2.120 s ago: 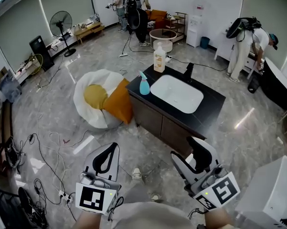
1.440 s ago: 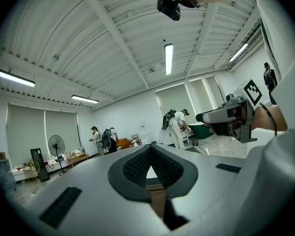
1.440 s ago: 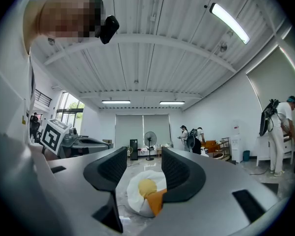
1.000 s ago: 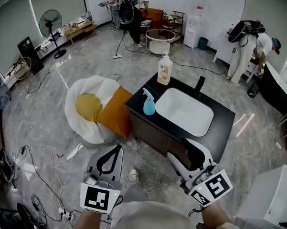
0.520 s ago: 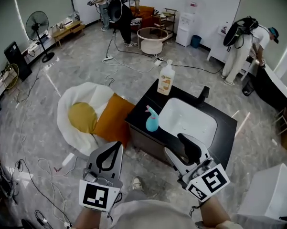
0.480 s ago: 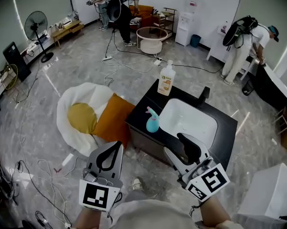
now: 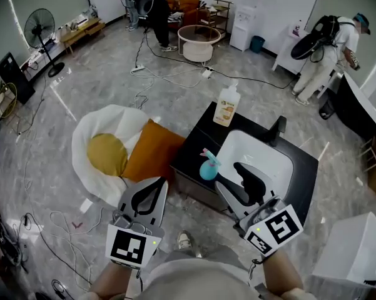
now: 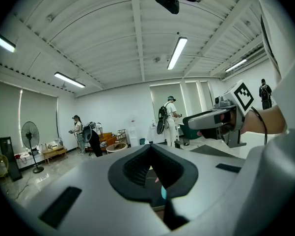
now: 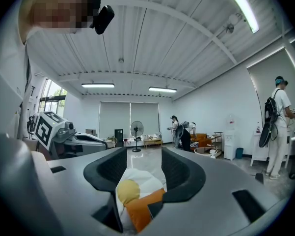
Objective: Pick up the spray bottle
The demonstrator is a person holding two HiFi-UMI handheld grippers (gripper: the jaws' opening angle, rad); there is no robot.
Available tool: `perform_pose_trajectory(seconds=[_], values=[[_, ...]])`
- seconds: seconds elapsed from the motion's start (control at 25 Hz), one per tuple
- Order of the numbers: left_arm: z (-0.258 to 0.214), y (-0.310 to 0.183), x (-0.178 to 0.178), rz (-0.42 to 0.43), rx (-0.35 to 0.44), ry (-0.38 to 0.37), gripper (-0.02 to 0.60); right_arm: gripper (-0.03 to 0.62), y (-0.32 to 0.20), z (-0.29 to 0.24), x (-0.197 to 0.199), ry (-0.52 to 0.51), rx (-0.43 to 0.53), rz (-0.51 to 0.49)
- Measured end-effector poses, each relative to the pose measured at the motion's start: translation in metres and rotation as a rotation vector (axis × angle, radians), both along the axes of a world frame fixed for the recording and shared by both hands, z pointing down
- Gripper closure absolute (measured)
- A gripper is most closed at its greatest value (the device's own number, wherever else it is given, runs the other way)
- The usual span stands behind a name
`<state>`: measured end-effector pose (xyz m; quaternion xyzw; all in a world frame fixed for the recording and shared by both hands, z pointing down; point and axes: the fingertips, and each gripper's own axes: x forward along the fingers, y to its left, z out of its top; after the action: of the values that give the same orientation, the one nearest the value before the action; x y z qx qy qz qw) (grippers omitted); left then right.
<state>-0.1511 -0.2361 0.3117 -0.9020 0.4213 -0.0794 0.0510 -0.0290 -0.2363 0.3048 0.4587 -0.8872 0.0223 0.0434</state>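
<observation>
The spray bottle (image 7: 208, 167), teal with a pink trigger, stands upright at the front left of the black counter (image 7: 189, 155), beside the white sink basin (image 7: 266, 157). My right gripper (image 7: 230, 177) hovers just right of and nearer than the bottle, open and empty; its own view shows a gap between the pads (image 9: 144, 157). My left gripper (image 7: 161, 184) is held lower left of the counter, its tips together on nothing. A teal sliver of the bottle (image 8: 163, 192) shows below those tips (image 8: 149, 149).
A pump soap bottle (image 7: 226, 107) and a black faucet (image 7: 276, 130) stand at the counter's far side. A white beanbag (image 7: 97, 127) with an orange cushion (image 7: 151, 155) lies left of the cabinet. Cables trail over the floor. A white box (image 7: 356, 255) sits at lower right; people stand far back.
Both grippers have moved forward toward the counter. The spray bottle now sits close beside the right gripper's tips. Neither gripper's jaws look different.
</observation>
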Motion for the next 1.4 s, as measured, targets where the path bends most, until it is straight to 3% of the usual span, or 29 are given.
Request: perform_pose_trajectory(seconds=[0.84, 0.96, 1.16, 1.4], values=[[0.019, -0.053, 0.049, -0.022, -0.066, 0.001, 0.565, 0.329, -0.065, 0.066, 0.044, 0.002, -0.146, -0.020], [0.042, -0.065, 0.053, -0.025, -0.089, 0.016, 0.565, 0.321, -0.080, 0.085, 0.048, -0.004, -0.188, -0.026], [0.097, -0.079, 0.056, -0.025, -0.179, -0.063, 0.565, 0.316, -0.100, 0.124, 0.049, 0.043, -0.241, -0.029], [0.137, -0.089, 0.070, -0.013, -0.260, -0.107, 0.565, 0.316, -0.117, 0.176, 0.047, 0.110, -0.284, -0.027]])
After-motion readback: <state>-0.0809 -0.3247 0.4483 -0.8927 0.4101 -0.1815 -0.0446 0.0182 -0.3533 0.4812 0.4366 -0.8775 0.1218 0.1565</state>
